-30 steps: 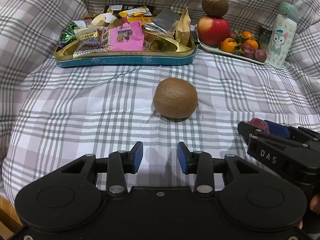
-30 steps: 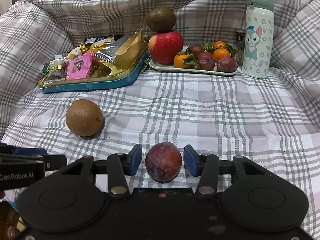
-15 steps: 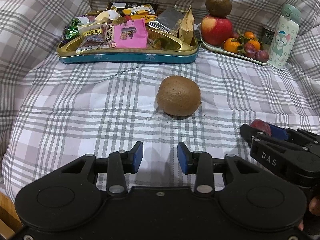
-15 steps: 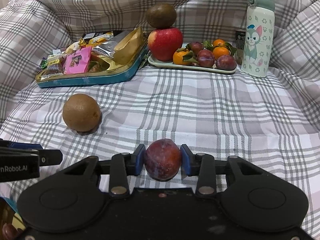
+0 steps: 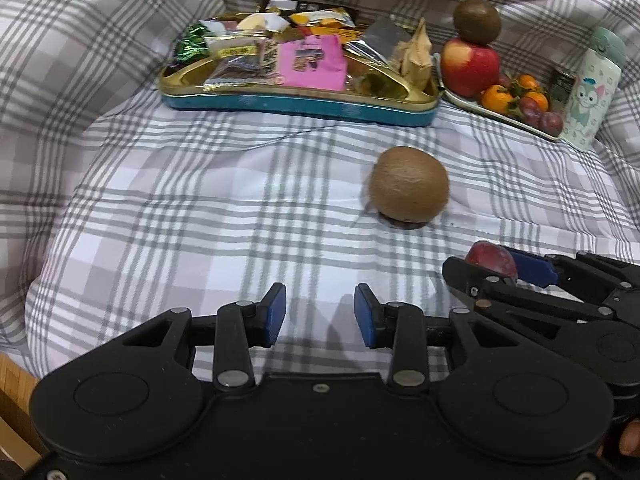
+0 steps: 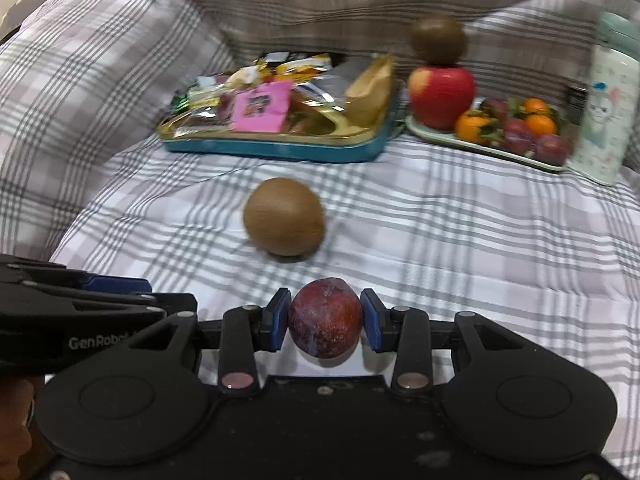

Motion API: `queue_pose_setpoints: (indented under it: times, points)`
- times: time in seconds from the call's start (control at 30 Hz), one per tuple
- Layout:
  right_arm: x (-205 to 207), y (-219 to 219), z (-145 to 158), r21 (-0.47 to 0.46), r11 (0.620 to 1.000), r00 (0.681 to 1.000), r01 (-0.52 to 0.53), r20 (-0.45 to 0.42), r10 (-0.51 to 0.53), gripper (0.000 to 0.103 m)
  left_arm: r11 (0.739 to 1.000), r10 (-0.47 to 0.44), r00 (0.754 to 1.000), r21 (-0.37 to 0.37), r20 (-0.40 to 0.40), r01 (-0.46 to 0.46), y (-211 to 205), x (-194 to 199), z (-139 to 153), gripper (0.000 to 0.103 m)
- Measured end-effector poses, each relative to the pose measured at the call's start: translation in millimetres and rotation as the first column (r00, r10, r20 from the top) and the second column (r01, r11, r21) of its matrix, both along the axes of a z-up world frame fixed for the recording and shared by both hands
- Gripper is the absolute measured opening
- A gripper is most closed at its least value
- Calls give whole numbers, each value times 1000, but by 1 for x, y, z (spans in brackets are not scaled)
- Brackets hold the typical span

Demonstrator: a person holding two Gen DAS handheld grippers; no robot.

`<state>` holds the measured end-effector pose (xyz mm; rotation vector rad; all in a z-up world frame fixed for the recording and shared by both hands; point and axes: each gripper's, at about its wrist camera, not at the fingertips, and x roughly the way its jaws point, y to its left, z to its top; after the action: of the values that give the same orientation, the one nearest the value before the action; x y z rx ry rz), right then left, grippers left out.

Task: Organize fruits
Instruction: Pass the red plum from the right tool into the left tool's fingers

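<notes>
Your right gripper (image 6: pixel 325 322) is clamped on a dark red plum (image 6: pixel 325 323), both blue pads pressing its sides. Your left gripper (image 5: pixel 320 316) stands open and empty. The brown kiwi (image 5: pixel 408 185) lies on the checked cloth (image 5: pixel 200 208) ahead.

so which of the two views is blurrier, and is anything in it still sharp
The right wrist view is blurrier: the loose kiwi, snack tin and bottle are smeared, while the plum gripped in the right tool looks crisp. The left wrist view is mostly sharp, with fisheye bending of the plaid cloth at the edges.
</notes>
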<state>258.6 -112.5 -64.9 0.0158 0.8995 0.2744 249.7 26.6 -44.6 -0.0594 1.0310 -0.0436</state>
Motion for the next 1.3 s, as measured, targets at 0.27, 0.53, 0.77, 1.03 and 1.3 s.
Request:
queue_pose_setpoints:
  times: [0.27, 0.53, 0.77, 1.03, 1.3]
  points:
    - [-1, 6, -2, 22, 1000, 999, -10, -46, 11, 41, 1000, 25, 1000, -8, -15, -25, 7, -3, -2, 46]
    - [-10, -12, 14, 76, 996, 999, 48, -5, -48, 41, 1000, -15, 1000, -11, 8, 15, -6, -12, 9, 46]
    - [-30, -48, 24, 66, 985, 986, 161, 37, -164, 41, 996, -91, 995, -14, 26, 92, -33, -14, 19, 46]
    - [-56, -79, 21, 55, 971, 970, 233, 59, -236, 41, 989, -143, 989, -41, 23, 144, -59, -8, 22, 46]
    - [-69, -96, 18, 60, 963, 962, 261, 61, -265, 41, 984, -174, 985, -46, 11, 174, -81, 0, 17, 46]
